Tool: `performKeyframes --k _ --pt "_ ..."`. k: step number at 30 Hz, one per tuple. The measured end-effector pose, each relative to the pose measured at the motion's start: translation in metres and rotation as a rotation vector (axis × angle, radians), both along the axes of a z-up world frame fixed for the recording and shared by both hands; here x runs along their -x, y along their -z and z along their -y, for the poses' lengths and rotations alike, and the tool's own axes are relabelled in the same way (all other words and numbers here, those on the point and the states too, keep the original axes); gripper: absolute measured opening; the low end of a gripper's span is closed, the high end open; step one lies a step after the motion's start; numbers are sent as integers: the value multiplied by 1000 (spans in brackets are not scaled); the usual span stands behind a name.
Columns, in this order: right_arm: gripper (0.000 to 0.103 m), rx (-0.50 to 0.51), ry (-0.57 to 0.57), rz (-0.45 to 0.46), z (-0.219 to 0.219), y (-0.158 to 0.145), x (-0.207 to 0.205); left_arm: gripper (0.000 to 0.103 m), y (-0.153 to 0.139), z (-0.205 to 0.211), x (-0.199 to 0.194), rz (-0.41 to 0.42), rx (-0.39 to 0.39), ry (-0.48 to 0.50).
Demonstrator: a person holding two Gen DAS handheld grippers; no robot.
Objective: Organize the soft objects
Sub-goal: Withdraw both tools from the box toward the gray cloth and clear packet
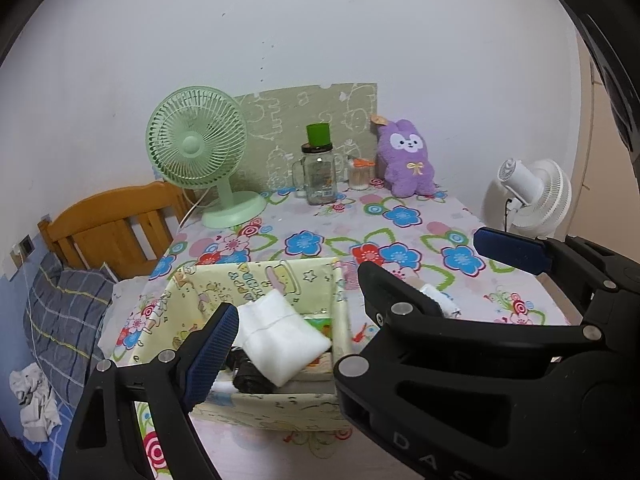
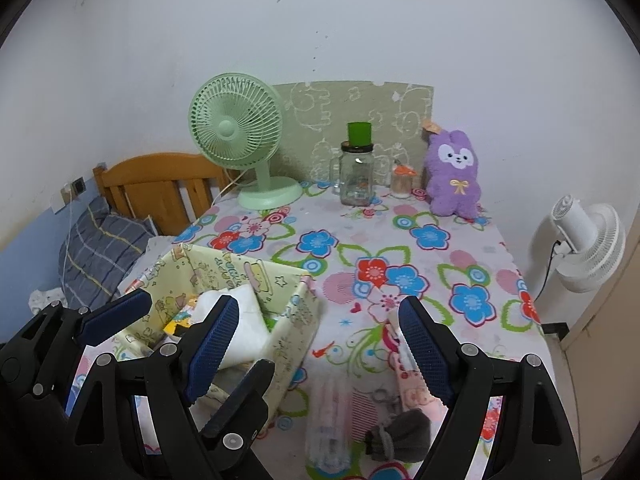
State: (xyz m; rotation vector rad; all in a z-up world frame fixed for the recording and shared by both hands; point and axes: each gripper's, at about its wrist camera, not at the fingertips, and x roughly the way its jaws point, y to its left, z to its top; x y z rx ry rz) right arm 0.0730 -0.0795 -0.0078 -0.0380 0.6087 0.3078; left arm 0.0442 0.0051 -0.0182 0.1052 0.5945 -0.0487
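Right wrist view: right gripper (image 2: 320, 344) jaws wide apart, empty, above the floral table (image 2: 472, 248). Left gripper (image 2: 176, 344) likewise spread, nothing between its pads. Fabric box (image 2: 292, 320) at the table's near left holds a folded white cloth (image 2: 248, 320). Grey sock (image 2: 404, 436) lies on the table near the right gripper.

Two fans (image 2: 236, 132) (image 2: 588, 248), one plush rabbit (image 2: 454, 176), one glass jar (image 2: 356, 174), one fabric box (image 2: 248, 280)
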Motion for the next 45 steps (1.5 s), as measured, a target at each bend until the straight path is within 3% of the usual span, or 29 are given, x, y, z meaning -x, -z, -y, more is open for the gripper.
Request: performKeyframes --k 15,24,45 --pt "85 6 70 34 44 1 18 89 3 39 13 28 11 39" --pt "85 3 105 51 63 5 25 89 10 53 14 13 74 47" --pt "85 -34 158 -11 100 43 17 89 43 84 4 -34 55 51"
